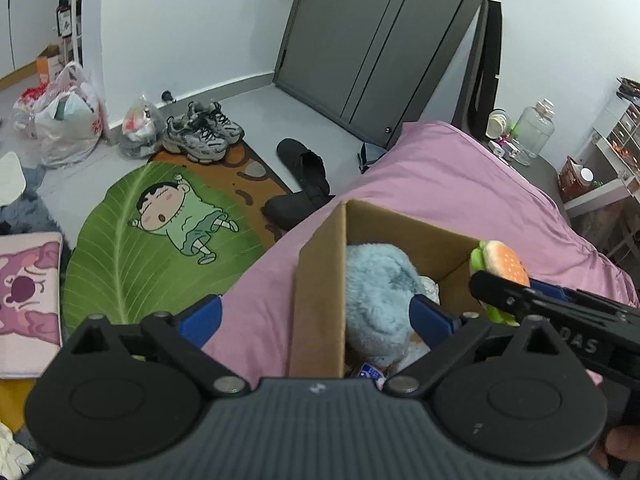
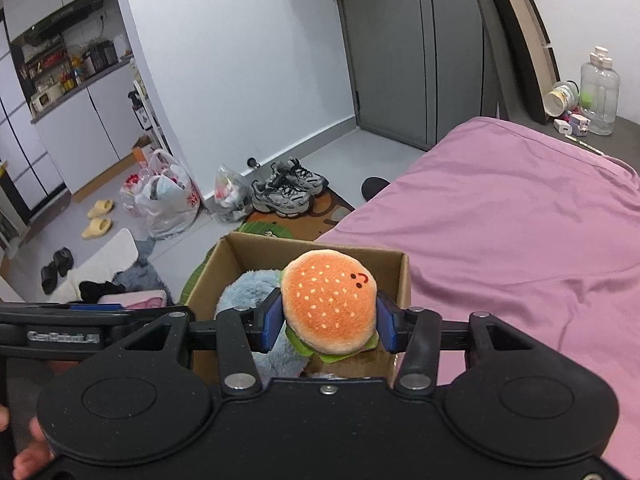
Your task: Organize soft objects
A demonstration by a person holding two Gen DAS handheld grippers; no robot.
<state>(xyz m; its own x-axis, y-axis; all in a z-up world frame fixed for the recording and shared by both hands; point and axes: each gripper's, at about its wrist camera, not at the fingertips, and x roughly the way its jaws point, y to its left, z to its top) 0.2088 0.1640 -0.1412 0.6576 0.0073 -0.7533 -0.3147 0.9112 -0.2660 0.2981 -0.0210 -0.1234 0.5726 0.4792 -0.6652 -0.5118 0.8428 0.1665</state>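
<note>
A cardboard box (image 1: 320,280) stands on the pink bed (image 1: 460,192); it also shows in the right wrist view (image 2: 400,276). A light blue plush (image 1: 380,292) lies inside it, seen too in the right wrist view (image 2: 248,288). My right gripper (image 2: 326,322) is shut on a plush hamburger (image 2: 330,306) and holds it over the box's open top. The hamburger (image 1: 504,264) and the right gripper's finger show at the box's right rim in the left wrist view. My left gripper (image 1: 316,316) is open, straddling the box's left wall, holding nothing.
A green leaf rug (image 1: 152,248) lies on the floor left of the bed, with sneakers (image 1: 204,132), black slippers (image 1: 304,168) and plastic bags (image 1: 68,120) beyond. A grey wardrobe (image 1: 372,40) stands behind. A nightstand with a clear jug (image 2: 600,92) is past the bed.
</note>
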